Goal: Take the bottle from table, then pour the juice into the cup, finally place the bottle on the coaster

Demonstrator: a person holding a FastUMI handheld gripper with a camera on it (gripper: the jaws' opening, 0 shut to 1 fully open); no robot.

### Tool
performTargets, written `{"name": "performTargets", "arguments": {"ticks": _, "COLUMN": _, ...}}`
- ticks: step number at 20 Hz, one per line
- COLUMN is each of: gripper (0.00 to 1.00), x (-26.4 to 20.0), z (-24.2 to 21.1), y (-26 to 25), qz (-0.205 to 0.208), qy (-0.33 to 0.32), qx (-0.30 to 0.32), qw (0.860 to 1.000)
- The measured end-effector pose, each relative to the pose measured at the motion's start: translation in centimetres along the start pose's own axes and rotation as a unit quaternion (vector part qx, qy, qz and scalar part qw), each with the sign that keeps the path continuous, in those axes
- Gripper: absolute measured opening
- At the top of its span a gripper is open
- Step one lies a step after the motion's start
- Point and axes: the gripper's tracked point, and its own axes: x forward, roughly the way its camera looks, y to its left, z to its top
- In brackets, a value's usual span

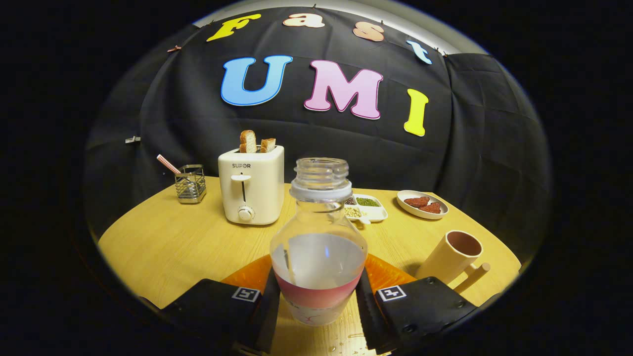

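Your claw (316, 296) pinches the bottle (319, 247): both fingers press on its lower body at the label band, one each side. Bottle stands upright, cap off, clear liquid abt half up the body. Its base looks at or just above the orange coaster (390, 272), which peeks out on both sides behind the fingers; can't tell if it's resting or lifted.

The cup (452, 254) sits near right on the bench (163, 247), handle toward you, tilted in the fisheye, well apart from the bottle. Inside looks dark; can't tell if any juice is in it. A few droplets on the bench, near side between the fingers.

Progress, my read: grasp is done. Pour is unclear; half-full bottle + drops hint at it, no proof. If poured, only the set-down on the coaster and release are left. If not, you've got lift, swing right to the cup, tip, return.

Far side: toaster (252, 185) w/ bread, wire holder (190, 184) far left, divided snack dish (368, 207), small plate (422, 203) far right. None in the path to the cup.
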Motion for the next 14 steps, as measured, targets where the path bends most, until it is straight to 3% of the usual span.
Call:
{"name": "performTargets", "arguments": {"ticks": 6, "gripper": 0.71, "x": -1.6, "z": 3.1, "y": -0.5, "qz": 0.014, "qy": 0.003, "qx": 0.125, "qw": 0.992}}
{"name": "performTargets", "arguments": {"ticks": 11, "gripper": 0.71, "x": -2.8, "z": 4.8, "y": -2.2, "qz": 0.016, "qy": 0.024, "qx": 0.243, "qw": 0.969}}
{"name": "performTargets", "arguments": {"ticks": 14, "gripper": 0.71, "x": -2.9, "z": 5.2, "y": -3.5, "qz": 0.016, "qy": 0.035, "qx": 0.319, "qw": 0.947}}
